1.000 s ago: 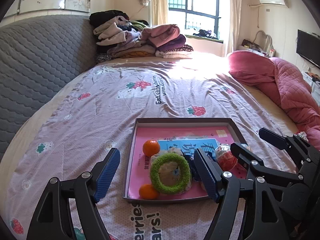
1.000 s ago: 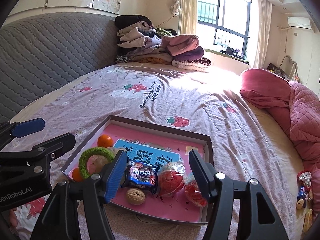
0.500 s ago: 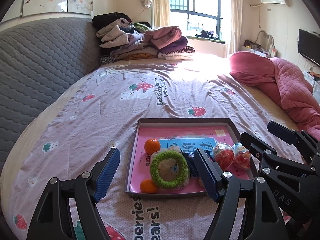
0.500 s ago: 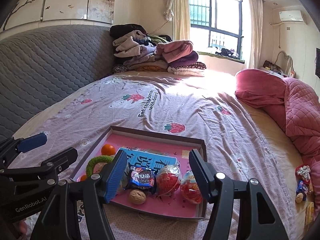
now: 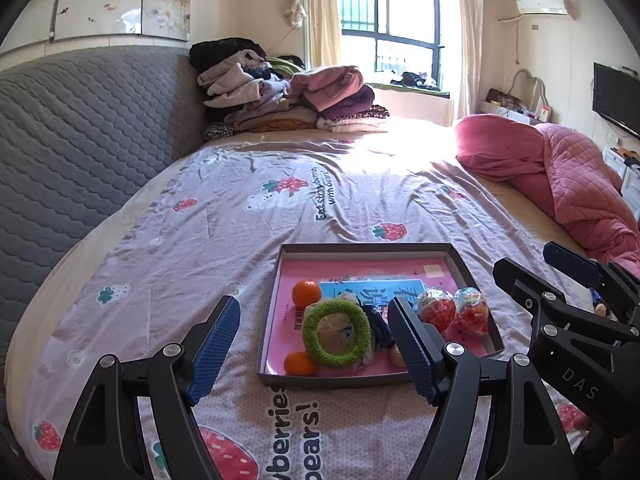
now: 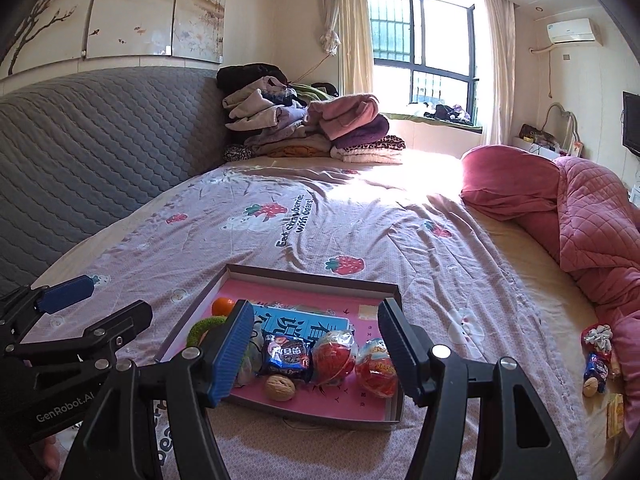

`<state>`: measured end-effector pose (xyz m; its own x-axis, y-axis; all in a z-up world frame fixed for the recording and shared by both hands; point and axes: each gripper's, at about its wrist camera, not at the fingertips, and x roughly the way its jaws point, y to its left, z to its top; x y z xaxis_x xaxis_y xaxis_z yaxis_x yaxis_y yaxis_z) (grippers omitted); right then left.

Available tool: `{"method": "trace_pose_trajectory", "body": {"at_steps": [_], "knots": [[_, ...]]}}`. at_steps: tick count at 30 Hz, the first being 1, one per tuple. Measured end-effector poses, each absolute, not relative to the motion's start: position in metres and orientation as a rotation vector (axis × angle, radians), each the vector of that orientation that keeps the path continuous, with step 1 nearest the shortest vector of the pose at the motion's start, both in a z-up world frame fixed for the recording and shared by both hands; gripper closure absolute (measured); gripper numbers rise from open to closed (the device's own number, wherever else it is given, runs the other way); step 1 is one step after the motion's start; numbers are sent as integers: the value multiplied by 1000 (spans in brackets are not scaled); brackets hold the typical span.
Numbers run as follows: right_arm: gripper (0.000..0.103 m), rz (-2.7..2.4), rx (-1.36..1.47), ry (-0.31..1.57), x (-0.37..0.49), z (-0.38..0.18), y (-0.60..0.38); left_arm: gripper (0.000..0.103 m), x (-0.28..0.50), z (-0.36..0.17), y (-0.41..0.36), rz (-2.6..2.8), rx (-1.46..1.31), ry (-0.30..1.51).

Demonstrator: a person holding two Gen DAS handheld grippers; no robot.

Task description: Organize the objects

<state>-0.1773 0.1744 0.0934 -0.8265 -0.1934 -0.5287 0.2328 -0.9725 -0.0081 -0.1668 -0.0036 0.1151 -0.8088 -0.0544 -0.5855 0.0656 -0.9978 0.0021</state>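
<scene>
A shallow box tray (image 5: 365,247) (image 6: 312,280) with a pink floor lies on the bed. It holds two oranges (image 5: 306,290), a green fuzzy ring (image 5: 336,332), a blue book (image 6: 304,322), a blue snack packet (image 6: 287,359), a walnut (image 6: 280,387) and two red wrapped sweets (image 6: 376,367). My left gripper (image 5: 314,348) is open and empty, held above the tray's near left side. My right gripper (image 6: 316,352) is open and empty, above the tray's near edge. Each gripper shows in the other's view.
Small loose items (image 6: 596,354) lie on the sheet at the right, by a pink quilt (image 6: 592,216). A pile of folded clothes (image 5: 288,96) sits at the bed's far end. A grey quilted headboard (image 5: 80,140) runs along the left.
Both grippers have pulled back and up from the tray, which now looks smaller and farther. Both stay open and empty.
</scene>
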Motion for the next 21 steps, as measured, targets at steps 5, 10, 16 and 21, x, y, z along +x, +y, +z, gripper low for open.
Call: {"method": "trace_pose_trajectory", "body": {"at_steps": [5, 10, 16, 21], "knots": [[39, -2799, 802, 115, -168, 93, 173, 26, -155, 118, 0, -2937, 928, 10], [39, -2802, 791, 135, -156, 92, 175, 26, -147, 116, -1, -2937, 943, 22], [39, -2811, 790, 145, -145, 89, 177, 26, -135, 110, -3, -2934, 955, 25], [39, -2818, 781, 137, -139, 85, 178, 26, -129, 105, -4, -2943, 966, 30]]}}
